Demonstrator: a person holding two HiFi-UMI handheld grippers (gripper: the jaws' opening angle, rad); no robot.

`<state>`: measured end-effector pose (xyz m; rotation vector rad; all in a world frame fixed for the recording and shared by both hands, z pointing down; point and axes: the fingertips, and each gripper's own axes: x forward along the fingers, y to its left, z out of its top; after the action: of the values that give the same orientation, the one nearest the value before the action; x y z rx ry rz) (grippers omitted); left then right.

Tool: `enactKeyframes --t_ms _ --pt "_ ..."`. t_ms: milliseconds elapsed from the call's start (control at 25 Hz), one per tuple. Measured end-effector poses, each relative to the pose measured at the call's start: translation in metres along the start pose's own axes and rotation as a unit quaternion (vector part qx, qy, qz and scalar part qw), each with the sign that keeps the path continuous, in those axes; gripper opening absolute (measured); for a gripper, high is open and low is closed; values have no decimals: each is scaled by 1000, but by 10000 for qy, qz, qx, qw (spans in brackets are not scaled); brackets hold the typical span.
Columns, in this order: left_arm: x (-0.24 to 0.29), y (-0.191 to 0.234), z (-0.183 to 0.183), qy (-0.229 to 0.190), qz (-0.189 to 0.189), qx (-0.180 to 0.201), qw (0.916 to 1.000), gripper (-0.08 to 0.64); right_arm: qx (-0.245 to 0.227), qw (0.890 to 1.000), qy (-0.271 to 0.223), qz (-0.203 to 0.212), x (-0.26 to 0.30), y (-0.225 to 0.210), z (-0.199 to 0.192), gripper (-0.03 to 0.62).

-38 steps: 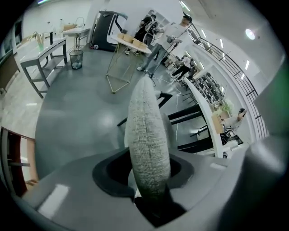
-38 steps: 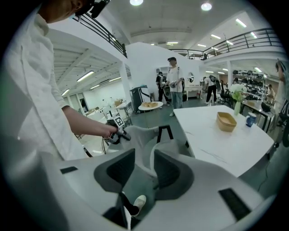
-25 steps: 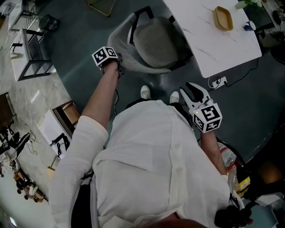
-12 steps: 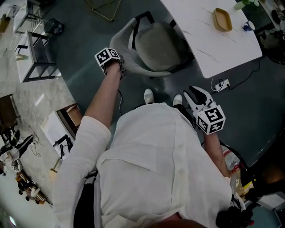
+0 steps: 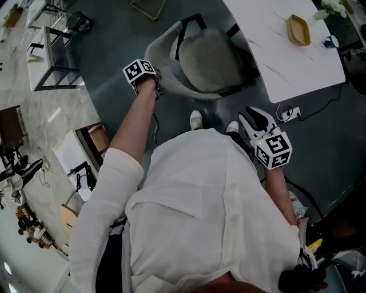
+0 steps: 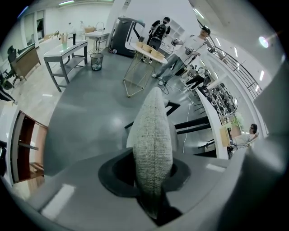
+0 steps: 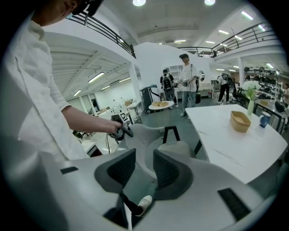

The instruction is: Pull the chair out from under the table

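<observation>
Left gripper view: the chair [image 6: 152,135] was seen gripped by the padded fabric rim of its backrest, pinched between the narrowly closed jaws of the left gripper [image 6: 152,185]. The chair was judged bulky and fairly heavy, soft upholstery over a stiff shell, so this rim was thought the firmest hold. Its seat lay beyond the fingertips, close against the table [image 5: 286,63]. The right gripper [image 7: 143,169] was held well apart from it, jaws parted and empty.

Dk grey floor [image 5: 106,71]; ceil. lights [image 7: 139,2]; mezz. railing [image 7: 246,36].
</observation>
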<state>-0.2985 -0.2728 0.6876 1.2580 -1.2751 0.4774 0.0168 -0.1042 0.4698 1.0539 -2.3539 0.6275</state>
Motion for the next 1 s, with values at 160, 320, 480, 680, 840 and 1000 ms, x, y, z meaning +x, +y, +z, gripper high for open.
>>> enactKeyframes --t_ms 160,320,480,680,840,1000 --pt "-7 12 0 1 29 -12 10000 74 -55 10000 -12 51 4 1 4 120" --pt "-13 23 1 -3 68 -30 10000 74 -91 9999 -16 105 8 1 9 120" --pt "-21 34 1 -6 100 -59 9999 72 -104 9998 -17 162 12 1 15 120" --pt "-26 45 -1 -8 151 -77 9999 71 -166 9996 -10 244 19 1 17 119" --pt "-29 52 -3 3 157 -118 9998 71 -222 9993 -5 297 25 -2 20 110" --pt "-34 62 -6 6 174 -130 9998 71 -272 9991 -18 314 26 -4 22 110"
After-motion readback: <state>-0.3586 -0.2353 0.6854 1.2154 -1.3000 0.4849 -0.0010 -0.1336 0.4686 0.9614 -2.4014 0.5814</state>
